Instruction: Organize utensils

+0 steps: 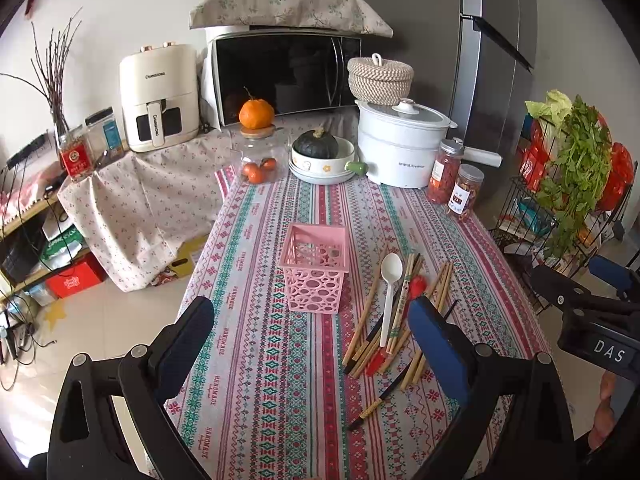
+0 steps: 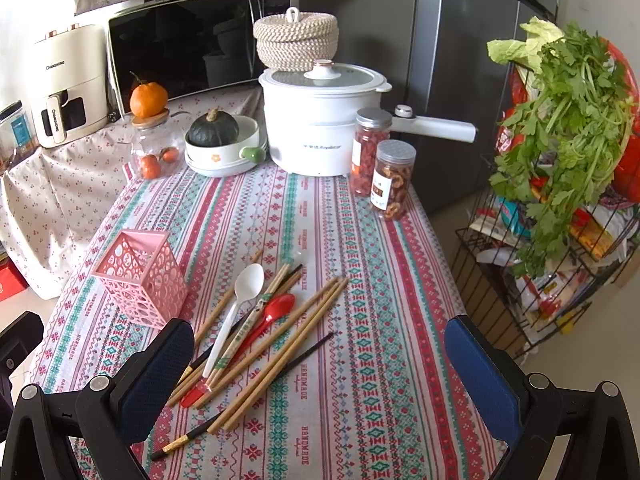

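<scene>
A pink perforated utensil holder (image 1: 316, 266) (image 2: 141, 276) stands upright on the patterned tablecloth. To its right lies a pile of wooden chopsticks (image 1: 370, 322) (image 2: 288, 338), a white plastic spoon (image 1: 390, 282) (image 2: 240, 300), a red spoon (image 2: 264, 322) (image 1: 416, 285) and dark chopsticks (image 1: 380, 398) (image 2: 192, 436). My left gripper (image 1: 312, 328) is open and empty, hovering in front of the holder. My right gripper (image 2: 320, 356) is open and empty above the near end of the pile; its body shows at the right of the left wrist view (image 1: 592, 320).
At the table's far end stand a white electric pot (image 2: 320, 120), two snack jars (image 2: 380, 164), a bowl holding a dark squash (image 2: 220, 140) and a glass jar with an orange on top (image 2: 154, 136). A wire rack with greens (image 2: 560, 160) stands right of the table. Microwave and air fryer sit behind.
</scene>
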A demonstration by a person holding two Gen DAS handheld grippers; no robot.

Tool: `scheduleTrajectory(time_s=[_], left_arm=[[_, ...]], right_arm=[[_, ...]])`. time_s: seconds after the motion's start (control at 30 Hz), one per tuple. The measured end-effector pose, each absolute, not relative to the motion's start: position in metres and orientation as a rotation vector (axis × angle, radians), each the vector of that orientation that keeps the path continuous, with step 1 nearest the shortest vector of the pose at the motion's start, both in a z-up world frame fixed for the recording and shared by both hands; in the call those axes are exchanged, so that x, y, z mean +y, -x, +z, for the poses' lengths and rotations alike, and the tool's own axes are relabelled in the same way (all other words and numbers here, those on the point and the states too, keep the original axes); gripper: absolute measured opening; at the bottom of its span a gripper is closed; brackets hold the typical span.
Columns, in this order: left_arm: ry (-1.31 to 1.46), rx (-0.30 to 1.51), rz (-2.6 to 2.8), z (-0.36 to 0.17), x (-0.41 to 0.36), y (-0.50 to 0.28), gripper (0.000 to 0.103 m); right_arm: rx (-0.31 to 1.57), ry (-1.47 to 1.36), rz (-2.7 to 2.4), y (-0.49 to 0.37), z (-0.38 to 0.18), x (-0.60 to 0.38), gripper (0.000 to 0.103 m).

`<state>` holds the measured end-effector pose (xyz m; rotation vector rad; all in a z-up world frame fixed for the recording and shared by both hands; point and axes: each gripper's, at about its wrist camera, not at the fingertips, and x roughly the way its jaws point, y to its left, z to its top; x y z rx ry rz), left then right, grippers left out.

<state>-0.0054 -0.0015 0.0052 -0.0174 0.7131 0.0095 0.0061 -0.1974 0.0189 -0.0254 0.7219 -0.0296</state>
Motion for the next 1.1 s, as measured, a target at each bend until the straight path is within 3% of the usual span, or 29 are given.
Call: scheduleTrajectory(time_s=[1.1], left_arm=[[0.013, 0.716, 0.01, 0.0061, -0.0021, 0.0056, 0.099]], right_arm=[[0.727, 0.018, -0.026, -0.0062, 0.0195, -0.1962, 0.103]])
